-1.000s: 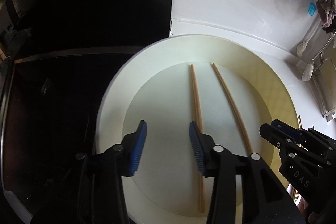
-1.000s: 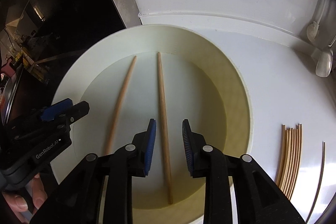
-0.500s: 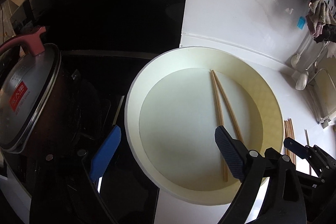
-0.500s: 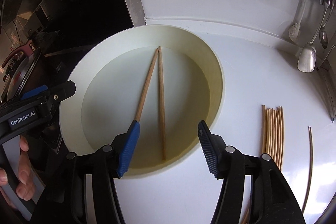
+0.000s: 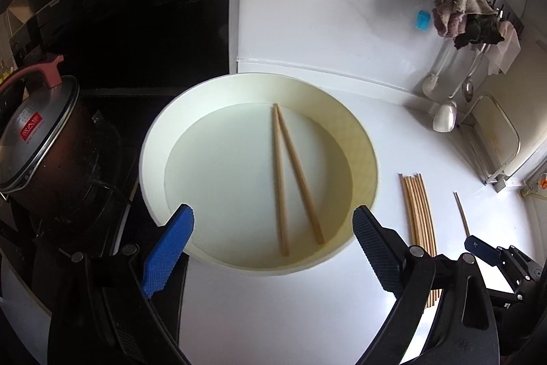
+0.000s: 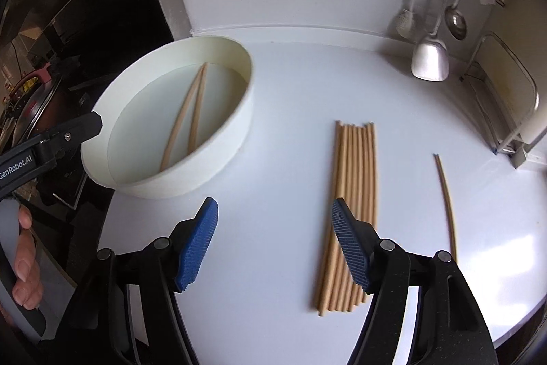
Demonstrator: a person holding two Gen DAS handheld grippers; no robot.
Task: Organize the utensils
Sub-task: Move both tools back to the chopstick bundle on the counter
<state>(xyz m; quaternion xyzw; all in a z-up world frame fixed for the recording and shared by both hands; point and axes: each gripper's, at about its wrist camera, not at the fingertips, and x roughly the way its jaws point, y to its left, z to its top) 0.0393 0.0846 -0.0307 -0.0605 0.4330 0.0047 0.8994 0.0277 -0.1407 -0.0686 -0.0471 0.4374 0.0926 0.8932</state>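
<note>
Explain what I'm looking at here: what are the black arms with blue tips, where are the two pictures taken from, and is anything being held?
There is no robot. A person holds a hand-operated gripper in each hand, and each gripper carries a wide-angle camera looking forward along its own jaws. One picture comes from the left gripper, the other from the right gripper. The blue parts are the grip pads.

On the white counter stands a round white basin with two chopsticks lying in it, their far tips meeting. Beside the basin lie a bundle of chopsticks and one single chopstick further right. A lidded pot sits on the dark stove.

Nothing is held: both sets of jaws have just been opening and stand empty.
</note>
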